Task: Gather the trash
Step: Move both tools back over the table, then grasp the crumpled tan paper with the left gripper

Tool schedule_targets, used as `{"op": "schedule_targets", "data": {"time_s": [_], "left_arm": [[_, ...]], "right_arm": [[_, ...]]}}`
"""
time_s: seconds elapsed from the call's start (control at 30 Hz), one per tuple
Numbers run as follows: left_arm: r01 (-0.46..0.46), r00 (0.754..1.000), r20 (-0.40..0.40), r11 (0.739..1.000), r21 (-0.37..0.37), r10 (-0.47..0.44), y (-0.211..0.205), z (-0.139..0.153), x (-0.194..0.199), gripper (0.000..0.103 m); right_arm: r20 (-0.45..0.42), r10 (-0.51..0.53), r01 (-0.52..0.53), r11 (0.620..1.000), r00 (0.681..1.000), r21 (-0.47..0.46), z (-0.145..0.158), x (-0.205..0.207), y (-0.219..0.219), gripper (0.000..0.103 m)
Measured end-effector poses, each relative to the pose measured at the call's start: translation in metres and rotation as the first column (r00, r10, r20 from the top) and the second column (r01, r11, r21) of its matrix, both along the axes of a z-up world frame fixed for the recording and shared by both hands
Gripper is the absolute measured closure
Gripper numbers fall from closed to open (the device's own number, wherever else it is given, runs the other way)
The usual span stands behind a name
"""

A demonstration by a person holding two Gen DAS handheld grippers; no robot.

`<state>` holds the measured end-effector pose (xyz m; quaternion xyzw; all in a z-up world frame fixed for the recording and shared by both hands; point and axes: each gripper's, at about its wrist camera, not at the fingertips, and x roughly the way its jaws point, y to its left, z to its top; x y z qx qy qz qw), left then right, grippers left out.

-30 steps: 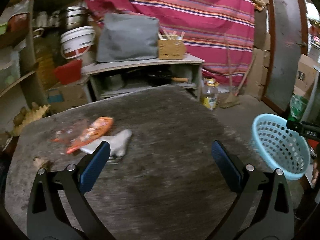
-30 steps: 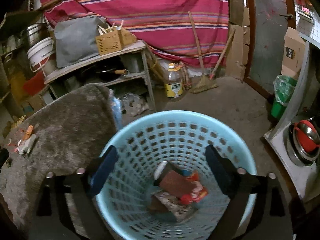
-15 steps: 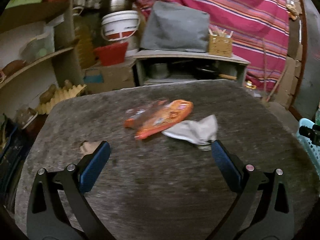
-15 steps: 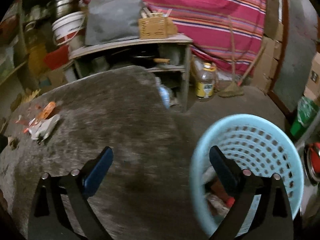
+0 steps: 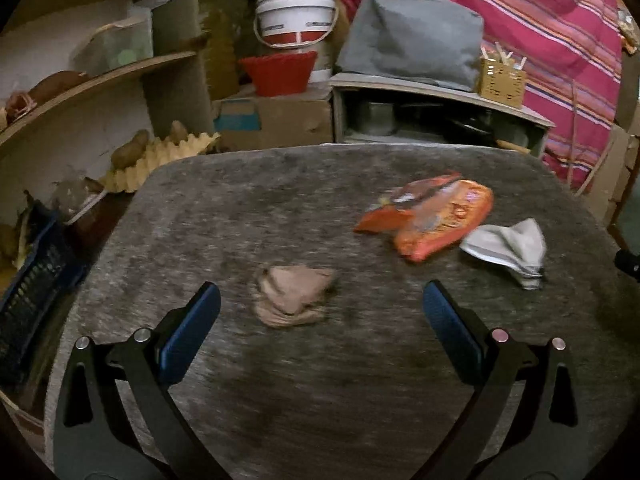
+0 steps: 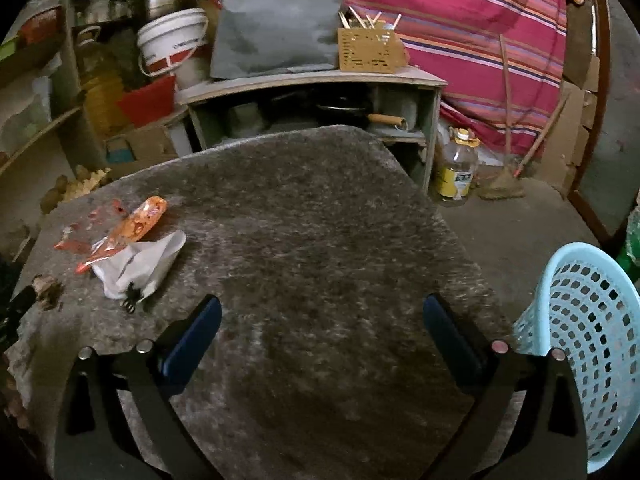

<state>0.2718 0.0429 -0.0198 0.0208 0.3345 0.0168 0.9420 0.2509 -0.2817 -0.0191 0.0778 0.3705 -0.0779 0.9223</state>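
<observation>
Grey stone-look desk (image 5: 320,360): three pieces of trash left on it; light-blue mesh basket (image 6: 592,344) stands off its edge at 4 o'clock in the right wrist view.
Brown crumpled paper wad (image 5: 294,295): nearest the left hand-held gripper (image 5: 320,320), just ahead at 12 o'clock, slightly left of centre. Looks light, soft, will squash; pinch across its raised middle.
Orange snack wrapper (image 5: 436,216): at 1 o'clock, flat, thin foil, probably slippery; take a lifted edge or crease.
White-grey crumpled pouch (image 5: 508,246): at 2 o'clock, touching the wrapper's edge; limp, light; grip the bunched fold.
Left hand-held gripper state: jaws wide apart, nothing between them.
Right hand-held gripper (image 6: 320,332) state: jaws opening, near full spread, empty, over bare desk; wrapper and pouch at 10 o'clock.
</observation>
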Motion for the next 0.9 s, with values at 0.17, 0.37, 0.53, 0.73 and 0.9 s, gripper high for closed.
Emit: {"op": "schedule_targets", "data": {"time_s": [0.17, 0.37, 0.53, 0.73, 0.9], "left_arm": [[-0.022, 0.999, -0.024, 1.0, 0.007, 0.022, 0.022, -0.007, 0.011, 0.005], [-0.017, 0.999, -0.049, 0.999, -0.033, 0.015, 0.032, -0.015, 0.027, 0.006], [0.026, 0.994, -0.104, 0.999, -0.043, -0.03, 0.029, -0.026, 0.04, 0.031], [0.052, 0.988, -0.139, 0.995, -0.091, -0.064, 0.032, -0.033, 0.043, 0.054], [0.025, 0.996, -0.082, 0.997, -0.079, -0.032, 0.039, -0.02, 0.032, 0.055]], "right_arm": [[0.024, -0.023, 0.024, 0.999, 0.999, -0.032, 0.005, 0.01, 0.019, 0.004], [0.035, 0.058, -0.054, 0.991, 0.998, -0.122, 0.009, 0.02, 0.048, 0.004], [0.034, 0.085, -0.084, 0.995, 0.996, -0.052, 0.004, 0.027, 0.052, 0.004], [0.004, 0.103, -0.103, 0.994, 0.995, -0.028, -0.003, 0.041, 0.069, 0.004], [-0.027, 0.127, -0.129, 0.989, 0.992, -0.072, -0.007, 0.05, 0.096, 0.004]]}}
